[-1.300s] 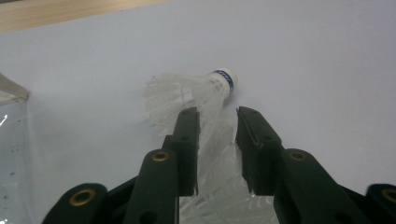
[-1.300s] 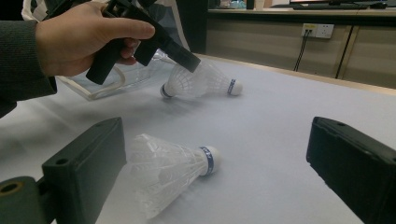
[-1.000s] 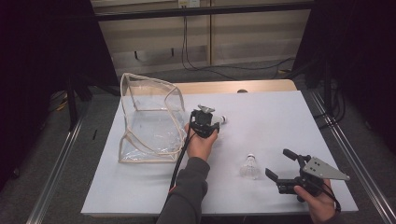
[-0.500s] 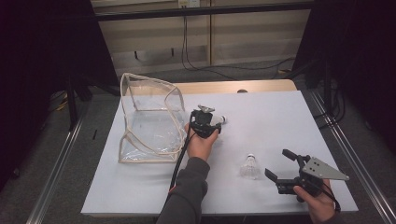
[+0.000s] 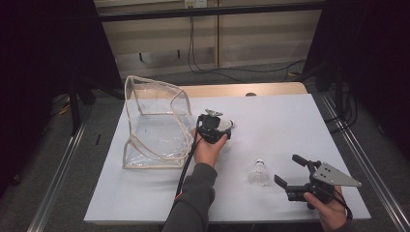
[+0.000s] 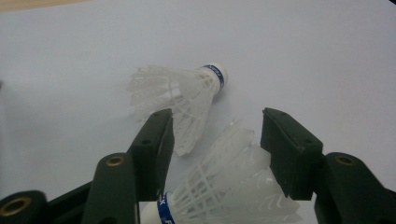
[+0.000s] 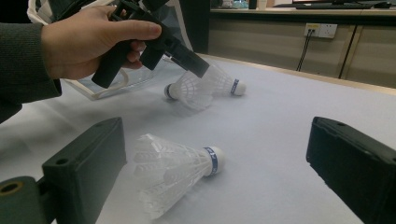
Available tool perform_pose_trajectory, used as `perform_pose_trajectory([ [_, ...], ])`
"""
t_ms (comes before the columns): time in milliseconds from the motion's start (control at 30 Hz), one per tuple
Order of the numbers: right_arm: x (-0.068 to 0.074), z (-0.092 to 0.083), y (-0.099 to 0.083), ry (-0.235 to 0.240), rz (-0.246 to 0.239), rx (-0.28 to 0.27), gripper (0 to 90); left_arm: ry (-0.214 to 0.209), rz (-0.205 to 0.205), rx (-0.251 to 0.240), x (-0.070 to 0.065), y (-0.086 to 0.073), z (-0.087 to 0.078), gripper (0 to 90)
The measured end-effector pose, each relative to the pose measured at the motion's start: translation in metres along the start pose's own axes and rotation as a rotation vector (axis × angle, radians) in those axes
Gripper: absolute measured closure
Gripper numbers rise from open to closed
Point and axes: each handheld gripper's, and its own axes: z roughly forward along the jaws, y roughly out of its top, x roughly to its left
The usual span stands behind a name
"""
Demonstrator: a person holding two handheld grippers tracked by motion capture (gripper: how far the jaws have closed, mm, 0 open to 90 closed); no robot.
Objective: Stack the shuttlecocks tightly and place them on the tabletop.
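**Left jaws spread over 2 shuttlecocks, right jaws wide around a 3rd**

Left gripper: sits just right of the clear pouch, about 11 o'clock from table centre. Jaws have just been opening. In the left gripper view they stand apart with the near shuttlecock between them, cork toward 7 o'clock. Left pad overlaps the feather skirt in that view; cannot tell if it touches. Right pad looks just clear of it. The lower part of that shuttlecock is cut off by the frame edge.

Far shuttlecock lies beyond the jaws at 12 o'clock, on its side, cork with blue band pointing to 2 o'clock. Its skirt tip runs behind the left jaw. In the high view both are a white blur at the gripper, not separable.

Right gripper: at 5 o'clock on the table, jaws wide apart, nothing pinched. Lone shuttlecock lies on its side between them in the right gripper view, cork toward 3 o'clock, skirt close to the left jaw; contact unclear. In the high view it sits at 9 o'clock from the jaw tips, a small gap visible.

Pouch: transparent, beige-trimmed, lying open at 9 o'clock. Contents hard to read through the glare. Its near edge shows behind the left hand in the right gripper view, mostly hidden.

Right hand is cut off at the bottom frame edge.
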Motion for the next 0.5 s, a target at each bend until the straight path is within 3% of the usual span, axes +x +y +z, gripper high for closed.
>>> perform_pose_trajectory([
  [500, 0.0, 0.0, 0.0, 0.0, -0.004, 0.003, 4.1, 0.002, -0.025, 0.009, 0.002, -0.0001, 0.0013, 33.8],
])
